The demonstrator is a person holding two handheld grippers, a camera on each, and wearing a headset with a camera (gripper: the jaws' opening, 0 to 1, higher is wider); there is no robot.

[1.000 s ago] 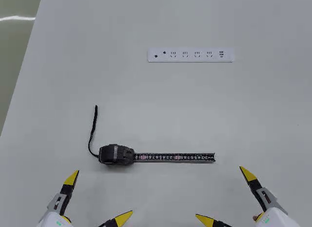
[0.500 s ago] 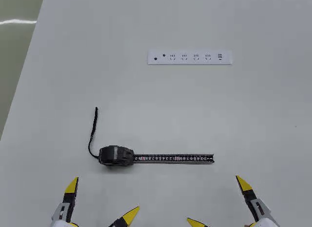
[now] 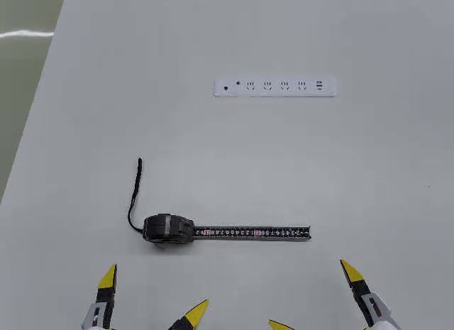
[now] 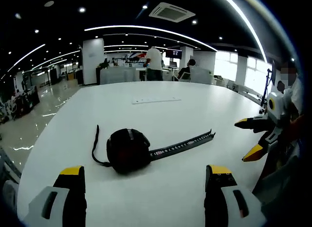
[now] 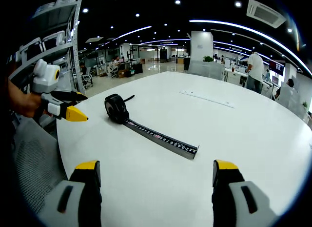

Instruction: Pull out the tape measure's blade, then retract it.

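The left gripper (image 3: pixel 153 293) stands with its two jaws spread wide and nothing between them, each grey jaw capped by a pointed yellow tip. It is well short of the power strip (image 3: pixel 274 86), on our side and off to the strip's left.

Moving right, we see one tape measure on the smooth white table (image 3: pixel 369 167), also well apart from the power strip and on our side of it. A thin black strap (image 3: pixel 135 191) runs from the case's left end and reaches toward the strip. The case (image 3: pixel 169 228) is rounded, black and matte, and lies below the strip's left end. One flat dark blade (image 3: pixel 252 232), printed with pale marks and a few red ones, is drawn out from the case to the right. It lies straight and parallel to the strip and ends in a small hook below the strip's right half.

The right gripper (image 3: pixel 313 295) is likewise wide open and empty, its two yellow points apart, nearer to us than the blade and far from the strip.

The strip itself is one long white plastic bar with a row of sockets.
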